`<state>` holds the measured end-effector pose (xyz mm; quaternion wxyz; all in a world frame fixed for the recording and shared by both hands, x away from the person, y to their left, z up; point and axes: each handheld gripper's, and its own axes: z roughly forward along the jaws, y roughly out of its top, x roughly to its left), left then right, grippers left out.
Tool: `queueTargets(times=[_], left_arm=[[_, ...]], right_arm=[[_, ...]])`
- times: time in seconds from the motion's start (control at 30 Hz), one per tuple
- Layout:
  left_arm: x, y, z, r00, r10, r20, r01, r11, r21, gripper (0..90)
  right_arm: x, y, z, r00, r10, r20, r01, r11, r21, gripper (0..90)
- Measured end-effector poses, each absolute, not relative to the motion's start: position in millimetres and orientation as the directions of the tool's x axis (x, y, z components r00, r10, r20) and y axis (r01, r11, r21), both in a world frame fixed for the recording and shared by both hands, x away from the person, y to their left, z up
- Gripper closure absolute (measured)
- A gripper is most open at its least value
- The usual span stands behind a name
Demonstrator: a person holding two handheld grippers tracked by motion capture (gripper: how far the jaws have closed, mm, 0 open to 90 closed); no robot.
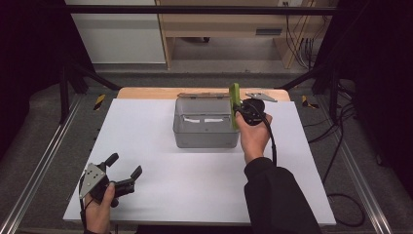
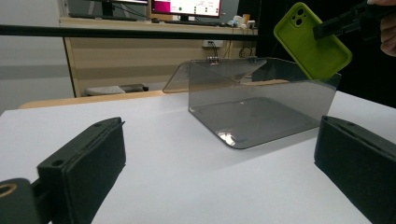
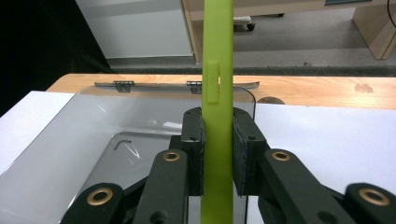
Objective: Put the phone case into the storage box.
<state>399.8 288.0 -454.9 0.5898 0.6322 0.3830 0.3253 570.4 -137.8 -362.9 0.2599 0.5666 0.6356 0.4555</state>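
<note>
While the right tongs (image 1: 237, 108) pinch a green phone case (image 1: 234, 103) edge-on above the clear box (image 1: 204, 131) near the bench's (image 1: 146, 126) far edge, left tongs (image 1: 122, 170) idle wide open, empty, at near-left corner. Best approach: lower w/ case centred btwn walls.

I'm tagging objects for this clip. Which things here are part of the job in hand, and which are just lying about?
In the job:
- green phone case, clamped in the right gripper above the box's edge
- clear grey box, open, lid hinged back
- left gripper, open, apart from the box

Lying about:
- grey plate on the wooden table edge
- monitors on the far desk
</note>
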Motion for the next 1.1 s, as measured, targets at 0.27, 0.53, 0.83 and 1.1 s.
queueTargets(times=[0.27, 0.53, 0.83, 1.1], left_arm=[[400, 287, -455, 0.499, 0.866, -0.036, 0.101, -0.017, 0.995, 1.9], [400, 287, -455, 0.501, 0.865, -0.037, 0.1, -0.015, 0.995, 1.9], [400, 287, -455, 0.507, 0.861, -0.035, 0.096, -0.016, 0.995, 1.9], [400, 287, -455, 0.509, 0.86, -0.037, 0.093, -0.012, 0.996, 1.9]], right_arm=[[571, -134, -365, -0.222, 0.96, 0.168, 0.493, -0.038, 0.869, 77.1], [573, -136, -367, -0.222, 0.962, 0.161, 0.505, -0.028, 0.863, 77.1], [576, -137, -376, -0.221, 0.957, 0.187, 0.517, -0.047, 0.855, 77.1], [577, -132, -378, -0.225, 0.96, 0.165, 0.519, -0.025, 0.854, 77.1]])
